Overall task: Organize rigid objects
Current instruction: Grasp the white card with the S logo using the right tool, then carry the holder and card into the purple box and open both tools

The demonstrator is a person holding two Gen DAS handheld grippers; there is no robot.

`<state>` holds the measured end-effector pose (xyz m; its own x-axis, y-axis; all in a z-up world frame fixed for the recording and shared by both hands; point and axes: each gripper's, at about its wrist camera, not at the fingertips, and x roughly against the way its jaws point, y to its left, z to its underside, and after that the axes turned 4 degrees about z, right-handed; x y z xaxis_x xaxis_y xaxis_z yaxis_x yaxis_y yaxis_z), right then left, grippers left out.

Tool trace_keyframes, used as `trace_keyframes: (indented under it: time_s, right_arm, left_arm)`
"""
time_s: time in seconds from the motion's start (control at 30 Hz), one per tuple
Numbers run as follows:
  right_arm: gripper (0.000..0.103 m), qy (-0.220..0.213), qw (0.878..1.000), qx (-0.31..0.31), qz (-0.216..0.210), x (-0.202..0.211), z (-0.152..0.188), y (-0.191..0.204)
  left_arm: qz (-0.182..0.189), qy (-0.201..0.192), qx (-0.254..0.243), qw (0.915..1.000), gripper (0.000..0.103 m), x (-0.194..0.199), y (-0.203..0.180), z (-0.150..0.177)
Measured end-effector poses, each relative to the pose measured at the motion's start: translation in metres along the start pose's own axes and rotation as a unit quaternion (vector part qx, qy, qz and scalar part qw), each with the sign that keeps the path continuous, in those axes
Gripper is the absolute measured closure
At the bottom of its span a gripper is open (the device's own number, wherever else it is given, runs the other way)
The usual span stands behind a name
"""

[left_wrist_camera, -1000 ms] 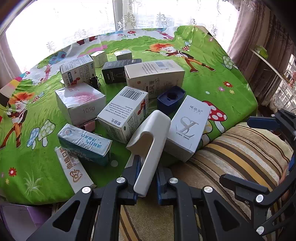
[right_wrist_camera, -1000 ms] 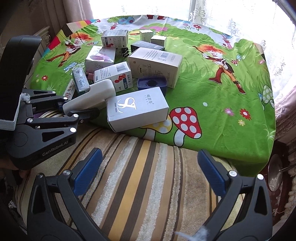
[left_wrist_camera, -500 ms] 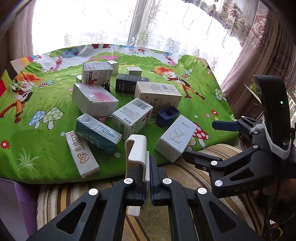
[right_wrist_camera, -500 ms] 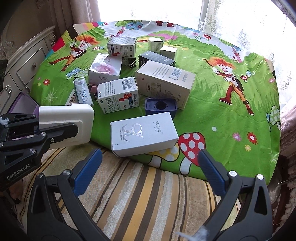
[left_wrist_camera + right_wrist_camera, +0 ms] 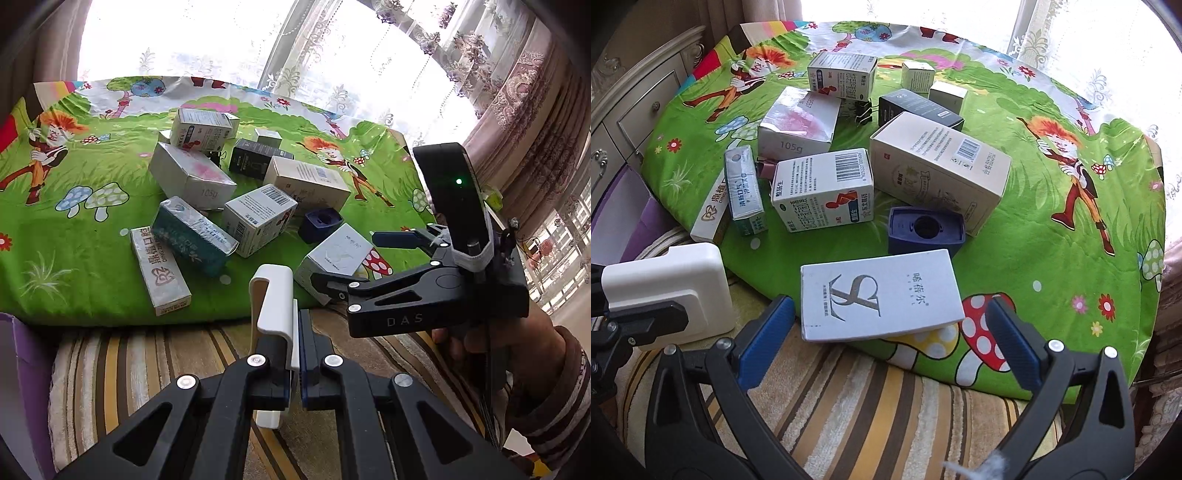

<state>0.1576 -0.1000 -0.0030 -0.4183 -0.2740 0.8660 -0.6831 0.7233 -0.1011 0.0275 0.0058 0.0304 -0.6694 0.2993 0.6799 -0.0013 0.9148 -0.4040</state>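
Note:
My left gripper is shut on a white plastic holder, held above the striped cushion near the cloth's front edge; the holder also shows in the right wrist view. My right gripper is open, its blue pads on either side of a white box with a grey logo at the cloth's front edge, not touching it. That box also shows in the left wrist view, with the right gripper around it. Several cartons lie clustered on the green cartoon cloth.
A dark blue holder sits behind the white logo box. A long beige carton and a barcode carton lie further back. A purple box and a drawer cabinet stand at the left. A striped cushion lies below.
My left gripper drew back and left with the white holder, turning it upright. My right gripper moved forward so its pads now flank the white logo box.

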Motion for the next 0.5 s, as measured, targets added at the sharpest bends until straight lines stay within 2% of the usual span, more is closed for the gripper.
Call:
trace_keyframes:
  time_s: [0.07, 0.1, 0.13, 0.33, 0.5]
  right_arm:
    - [0.000, 0.014, 1.000, -0.003, -0.003, -0.007, -0.001, -0.001]
    - [0.004, 0.019, 1.000, -0.005, -0.004, -0.009, -0.001, -0.002]
    - [0.015, 0.021, 1.000, -0.008, -0.004, -0.010, 0.000, -0.003]
    - [0.015, 0.009, 1.000, -0.014, -0.006, 0.003, 0.005, 0.000]
    - [0.015, -0.009, 0.999, -0.036, -0.031, 0.024, 0.010, 0.010]
  left_arm:
    - [0.005, -0.002, 0.005, 1.0000, 0.100, 0.002, 0.001, 0.001]
    - [0.008, -0.004, 0.008, 0.9999, 0.100, 0.003, 0.002, 0.002]
    - [0.010, -0.006, 0.012, 0.9999, 0.100, 0.005, 0.003, 0.002]
    - [0.025, -0.018, 0.039, 0.9988, 0.100, 0.016, 0.013, 0.005]
    - [0.033, -0.036, 0.064, 0.9968, 0.100, 0.034, 0.024, 0.009]
